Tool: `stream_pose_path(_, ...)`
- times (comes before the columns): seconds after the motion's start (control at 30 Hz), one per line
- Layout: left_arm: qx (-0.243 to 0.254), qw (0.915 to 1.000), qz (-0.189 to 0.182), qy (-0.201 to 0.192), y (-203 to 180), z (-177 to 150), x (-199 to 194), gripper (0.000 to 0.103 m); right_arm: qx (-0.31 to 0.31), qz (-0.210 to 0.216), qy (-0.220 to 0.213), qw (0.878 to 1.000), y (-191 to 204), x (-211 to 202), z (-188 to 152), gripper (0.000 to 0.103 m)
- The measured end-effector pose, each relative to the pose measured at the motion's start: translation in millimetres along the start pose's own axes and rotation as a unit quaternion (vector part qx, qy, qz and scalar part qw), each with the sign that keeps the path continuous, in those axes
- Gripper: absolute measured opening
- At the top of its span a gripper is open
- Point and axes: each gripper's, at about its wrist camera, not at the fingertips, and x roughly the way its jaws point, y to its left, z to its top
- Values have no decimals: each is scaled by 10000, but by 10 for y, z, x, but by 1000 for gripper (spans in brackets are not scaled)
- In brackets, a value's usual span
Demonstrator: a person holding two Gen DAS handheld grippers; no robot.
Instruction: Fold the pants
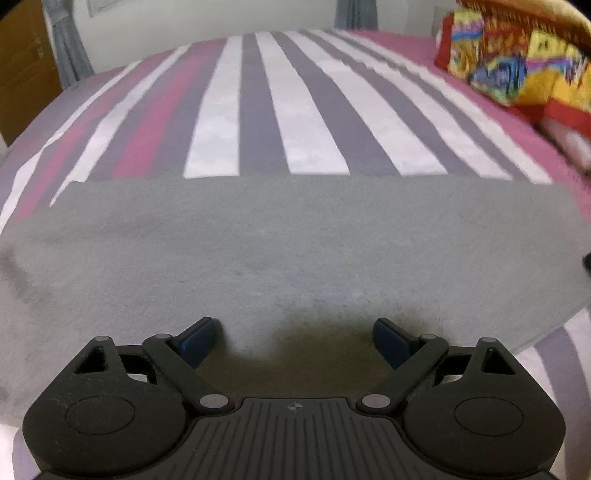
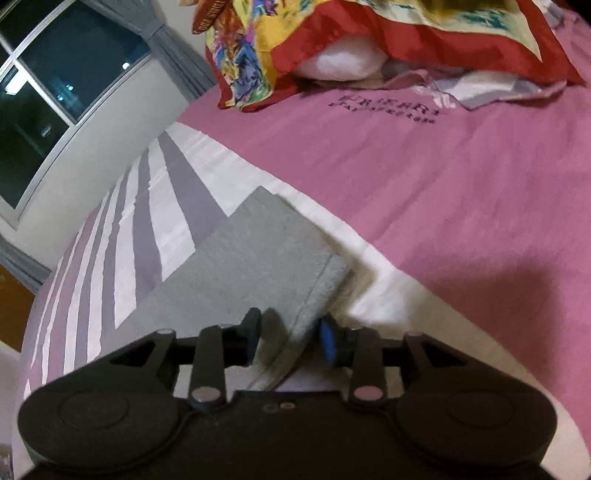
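Grey pants (image 1: 295, 240) lie flat as a wide band across the striped bed. My left gripper (image 1: 297, 328) hovers over their near edge, open wide, with nothing between its blue pads (image 1: 195, 343). In the right wrist view one end of the pants (image 2: 258, 251) shows as a neat rectangle with a hemmed edge. My right gripper (image 2: 290, 338) sits at that end. Its jaws stand a little apart with the hemmed edge lying in the gap, and the pads do not press on the cloth.
The bed sheet (image 1: 306, 122) has white, grey and pink stripes, with a plain pink part (image 2: 424, 184) to the right. A colourful pillow (image 2: 332, 33) with a red border lies at the head. A dark window (image 2: 55, 85) and grey curtains (image 1: 68, 51) stand beyond the bed.
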Motion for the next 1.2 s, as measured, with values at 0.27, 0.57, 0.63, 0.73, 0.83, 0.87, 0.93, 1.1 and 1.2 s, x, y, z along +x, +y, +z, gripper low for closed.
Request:
stream_pose_path(0.27,175,9996,197,21,-87,-22,112,95,22,-146,-133,9998,63,-45,-33,15)
stream_pose_path(0.57,-398,9991,78,-107,463,-15,-105,83,-696,589,-571,9942,744,-337,34,14)
stream_pose_path(0.63,-563,9983,117,-82,670,-38,-119,80,-954,874,-525,9902,1055,-358,-43,14)
stream_pose_path(0.73,-816,9961,328,-89,1045,-111,-157,80,-1370,1314,-361,9811,1536,-357,-248,14)
stream_pose_path(0.83,-1123,9923,514,-72,1395,-216,-187,80,-1687,1766,-47,9697,1992,-303,-529,14)
stream_pose_path(0.87,-1241,9904,599,-65,1531,-263,-201,80,-1782,1899,77,9655,2125,-273,-641,14)
stream_pose_path(0.93,-1405,9876,697,-53,1731,-345,-208,80,-2010,2112,362,9559,2385,-185,-914,14)
stream_pose_path(1.1,-1853,9804,665,12,2130,-525,-238,80,-2679,2023,1417,9312,2726,266,-1700,26)
stream_pose_path(1.2,-2119,9768,315,-16,2230,-540,-277,80,-2959,1843,1374,9271,2702,324,-1869,34)
